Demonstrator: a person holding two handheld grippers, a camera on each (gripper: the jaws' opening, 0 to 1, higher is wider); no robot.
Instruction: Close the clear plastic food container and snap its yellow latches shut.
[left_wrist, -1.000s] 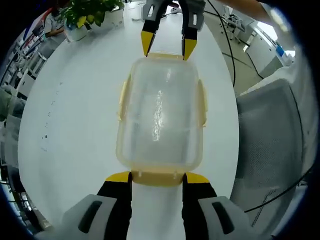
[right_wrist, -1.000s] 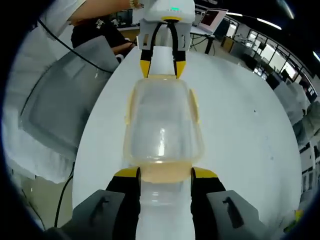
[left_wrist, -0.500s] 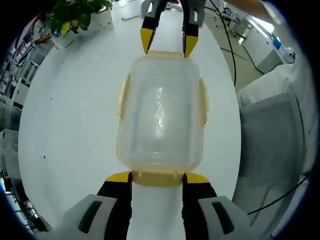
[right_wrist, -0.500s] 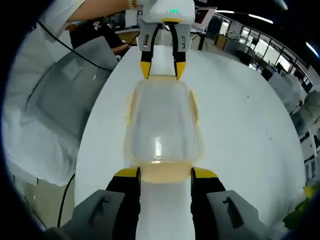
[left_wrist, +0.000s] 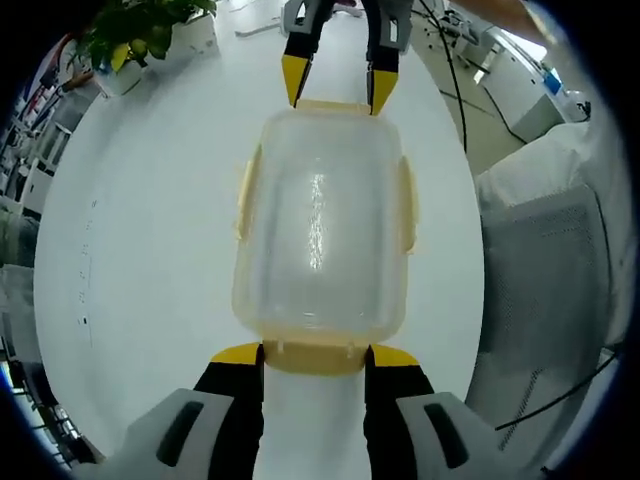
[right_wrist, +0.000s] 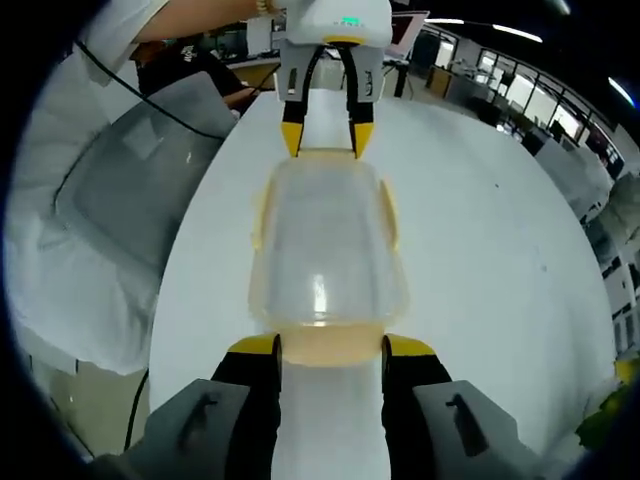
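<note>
The clear plastic container (left_wrist: 320, 220) lies lid-on on the white table (left_wrist: 130, 230), with pale yellow latches along its long sides (left_wrist: 243, 200). My left gripper (left_wrist: 315, 356) stands open, its yellow-tipped jaws straddling the near end latch (left_wrist: 315, 345). At the far end my right gripper (left_wrist: 335, 95) straddles the opposite latch the same way. In the right gripper view the container (right_wrist: 325, 240) runs away from my open right gripper (right_wrist: 330, 348) toward the left gripper (right_wrist: 322, 140). Whether the jaws press on the end latches is unclear.
A potted plant (left_wrist: 135, 40) stands at the table's far left corner. A grey mesh chair (left_wrist: 540, 290) sits beside the table edge, also seen as the chair (right_wrist: 130, 200). A black cable (left_wrist: 455, 90) trails off the table. A person's arm (right_wrist: 190, 25) reaches in.
Both views have drifted slightly with the hands. The container and both grippers keep the same places relative to each other.
</note>
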